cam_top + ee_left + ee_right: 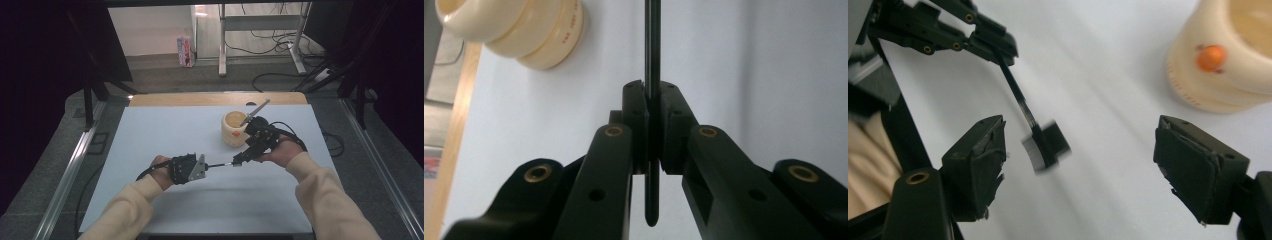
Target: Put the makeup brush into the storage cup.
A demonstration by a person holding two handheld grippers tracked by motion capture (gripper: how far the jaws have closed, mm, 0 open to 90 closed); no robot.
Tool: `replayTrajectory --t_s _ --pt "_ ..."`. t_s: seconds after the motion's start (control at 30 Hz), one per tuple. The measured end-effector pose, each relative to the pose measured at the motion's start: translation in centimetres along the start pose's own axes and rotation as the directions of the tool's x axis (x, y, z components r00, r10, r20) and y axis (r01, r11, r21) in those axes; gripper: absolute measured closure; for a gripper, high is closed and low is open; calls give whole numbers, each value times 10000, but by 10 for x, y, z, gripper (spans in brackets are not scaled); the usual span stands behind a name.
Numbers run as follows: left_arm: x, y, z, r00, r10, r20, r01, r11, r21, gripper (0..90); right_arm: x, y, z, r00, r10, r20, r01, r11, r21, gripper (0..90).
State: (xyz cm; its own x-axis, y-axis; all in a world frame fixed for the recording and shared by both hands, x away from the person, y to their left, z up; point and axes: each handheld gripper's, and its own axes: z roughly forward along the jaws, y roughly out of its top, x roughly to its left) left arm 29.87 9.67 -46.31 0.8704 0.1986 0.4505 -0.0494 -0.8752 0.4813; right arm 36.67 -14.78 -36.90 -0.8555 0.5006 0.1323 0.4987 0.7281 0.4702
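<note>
Left gripper [206,166] at about 7 o'clock from the table [165,135] centre, near the front edge; right gripper [239,161] just to its right, at 3 o'clock from it. Between the two, a thin rod [220,164] lying level above the table, one end clamped in the left gripper's jaws, the other end, with a small block [1047,146] on it, sitting between the right gripper's parted jaws without touching either. Cup [235,128] on the table at 12 o'clock from the right gripper, just behind it. Behind the table, on the floor at 12 o'clock, a desk frame [260,35] with cables [280,47]; a small box [185,51] at 11 o'clock.
</note>
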Motion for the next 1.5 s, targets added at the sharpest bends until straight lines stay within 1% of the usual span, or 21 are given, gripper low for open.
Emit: replayTrajectory --t_s 0.03,0.1,0.13,0.2,0.27,0.3,0.37,0.47,0.57,0.63,0.67,0.77,0.83,0.97,1.0,1.1,1.17,1.23,1.33,1.47,1.5 --pt "-1 -2 0 9995 -301 -22 301 9994 -145 849 -1 -4 -3 9998 123 123 -120 9995 -276 189" --pt "0 -5 -2 9991 -434 -33 433 9988 -211 849 -1 -12 -9 9993 296 224 -278 9966 -781 187" --pt "0 -6 -3 9988 -480 -47 479 9986 -204 849 -1 -17 -10 9993 302 204 -279 9941 -1049 187" --pt "-1 -8 -4 9978 -670 -2 670 9974 -249 849 2 -26 -11 9993 299 240 -263 9900 -1383 186" --pt "-1 -10 -5 9960 -894 -26 893 9956 -279 849 4 -34 -10 9991 262 321 -209 9876 -1553 182" --pt "-1 -10 -5 9946 -1039 -16 1038 9939 -381 848 4 -39 -9 9989 290 355 -229 9866 -1613 181" --pt "-1 -12 -6 9932 -1164 -5 1163 9922 -455 849 5 -47 -7 9981 416 463 -328 9838 -1763 174" --pt "-1 -14 -7 9904 -1385 13 1384 9892 -485 849 3 -59 -2 9966 644 505 -535 9795 -1944 171" --pt "0 -16 -9 9872 -1598 -22 1594 9859 -506 849 -1 -70 3 9941 949 534 -826 9766 -1984 169" --pt "1 -18 -11 9830 -1838 29 1837 9811 -605 848 -5 -77 5 9908 1190 640 -1041 9744 -1994 168" --pt "1 -19 -12 9806 -1961 70 1961 9784 -647 848 -7 -80 6 9887 1324 709 -1154 9718 -2056 168" --pt "2 -23 -15 9725 -2326 101 2327 9698 -726 848 -12 -88 9 9831 1713 653 -1524 9617 -2280 166" --pt "2 -25 -17 9674 -2528 136 2531 9646 -746 848 -14 -92 10 9810 1832 635 -1638 9584 -2338 166" --pt "1 -29 -21 9563 -2913 264 2925 9504 -1060 848 -15 -99 12 9772 2031 623 -1807 9488 -2591 166" --pt "0 -30 -22 9551 -2953 251 2963 9491 -1069 848 -15 -101 13 9768 2059 596 -1838 9476 -2614 166" --pt "-1 -35 -25 9458 -3234 278 3244 9388 -1160 848 -17 -106 15 9752 2141 563 -1914 9431 -2720 166" --pt "-1 -39 -27 9340 -3553 371 3570 9246 -1328 847 -17 -109 16 9736 2220 539 -1995 9412 -2728 166" --pt "0 -43 -28 9200 -3879 554 3918 9086 -1444 848 -18 -111 16 9722 2279 541 -2048 9392 -2756 166" --pt "2 -49 -29 8990 -4319 724 4379 8850 -1581 848 -18 -113 18 9700 2381 501 -2136 9318 -2933 167" --pt "1 -54 -29 8843 -4593 834 4668 8693 -1625 847 -18 -117 21 9660 2553 411 -2298 9204 -3165 168" --pt "0 -54 -28 8784 -4695 890 4778 8623 -1675 848 -17 -118 22 9650 2591 399 -2333 9184 -3195 168"
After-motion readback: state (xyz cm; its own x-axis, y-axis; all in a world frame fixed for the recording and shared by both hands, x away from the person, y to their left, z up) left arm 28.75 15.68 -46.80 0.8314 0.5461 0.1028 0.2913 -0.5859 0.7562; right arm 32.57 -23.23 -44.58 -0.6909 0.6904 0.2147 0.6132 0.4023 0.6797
